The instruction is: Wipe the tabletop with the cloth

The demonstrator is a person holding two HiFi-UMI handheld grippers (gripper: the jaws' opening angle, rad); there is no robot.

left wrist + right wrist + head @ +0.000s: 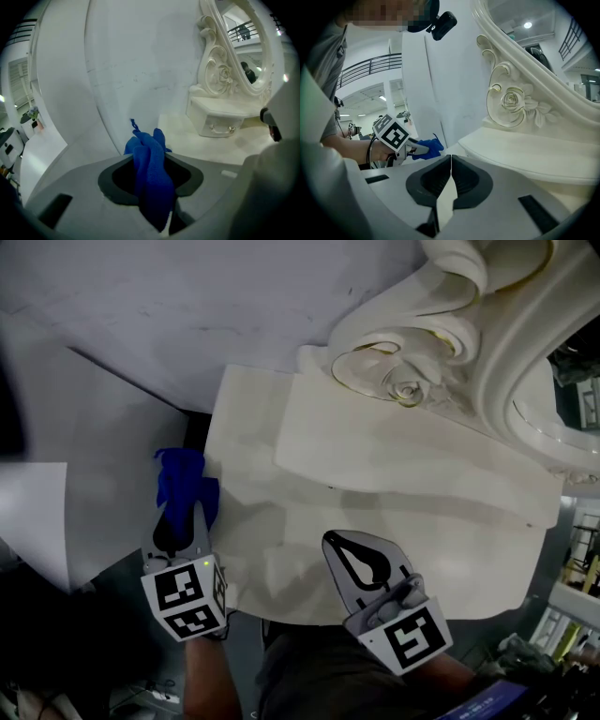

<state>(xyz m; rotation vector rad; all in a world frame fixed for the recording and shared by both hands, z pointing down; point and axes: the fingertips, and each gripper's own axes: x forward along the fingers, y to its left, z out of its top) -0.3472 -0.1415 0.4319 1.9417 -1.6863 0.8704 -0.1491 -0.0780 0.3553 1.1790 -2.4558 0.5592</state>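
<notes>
At the left edge of the tabletop [403,512], the left gripper [186,514] pinches the blue cloth [184,474], which sticks out beyond its jaw tips. Over the near edge of the tabletop, the right gripper [333,542] has its jaws pressed together, with nothing between them.

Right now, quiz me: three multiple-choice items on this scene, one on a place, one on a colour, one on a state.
1. Where is the cloth? A in the left tongs; B in a bucket; C on a chair.
2. The cloth's colour? A white; B blue; C red.
3. The right tongs are: A shut, empty; B wide open; C gripping a sponge.
Answers: 1 A, pinched between them in the left gripper view. 2 B, blue in every view. 3 A, tips meet, nothing between.
</notes>
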